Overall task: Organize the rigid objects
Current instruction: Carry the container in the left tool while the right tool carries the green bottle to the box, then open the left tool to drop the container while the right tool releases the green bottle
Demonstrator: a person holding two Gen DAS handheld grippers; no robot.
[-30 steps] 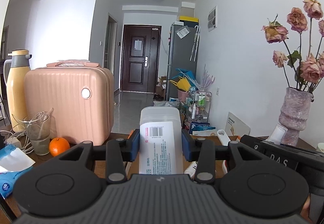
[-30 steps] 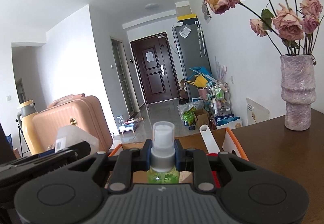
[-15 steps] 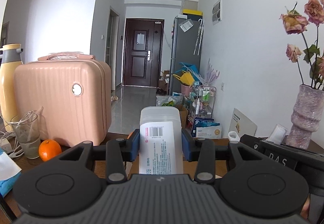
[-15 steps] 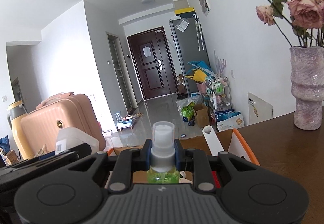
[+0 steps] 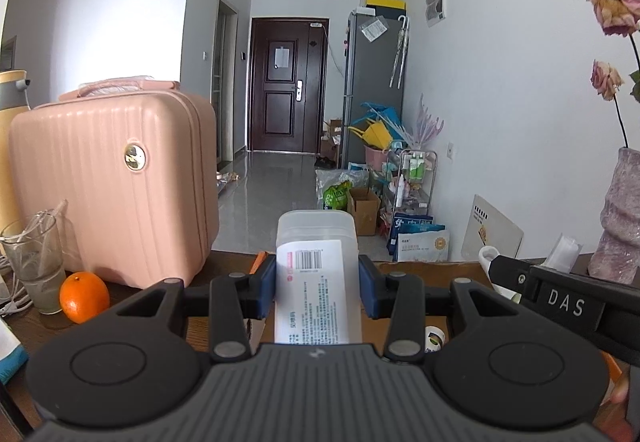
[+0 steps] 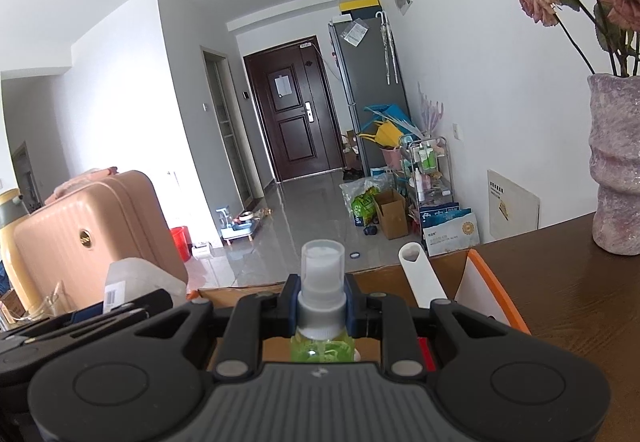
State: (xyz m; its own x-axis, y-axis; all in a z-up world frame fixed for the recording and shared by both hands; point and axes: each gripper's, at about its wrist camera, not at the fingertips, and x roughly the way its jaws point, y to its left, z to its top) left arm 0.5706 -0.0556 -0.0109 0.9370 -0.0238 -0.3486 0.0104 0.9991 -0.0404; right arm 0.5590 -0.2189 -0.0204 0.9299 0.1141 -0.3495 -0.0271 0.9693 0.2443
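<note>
Left tool (image 5: pixel 318 290): blue pads pinching a translucent plastic container (image 5: pixel 316 270) with a barcode label, held upright above the worktop (image 5: pixel 132 314).
Right tool (image 6: pixel 322 308): pads pressed onto the neck of a green spray bottle (image 6: pixel 322 322) with a clear cap, held upright over an open cardboard box (image 6: pixel 452 270).
In the box: a white handle (image 6: pixel 420 276).
On the worktop: pink case (image 5: pixel 116 182), orange (image 5: pixel 84 296), glass (image 5: pixel 36 262), mottled vase (image 6: pixel 616 162).
</note>
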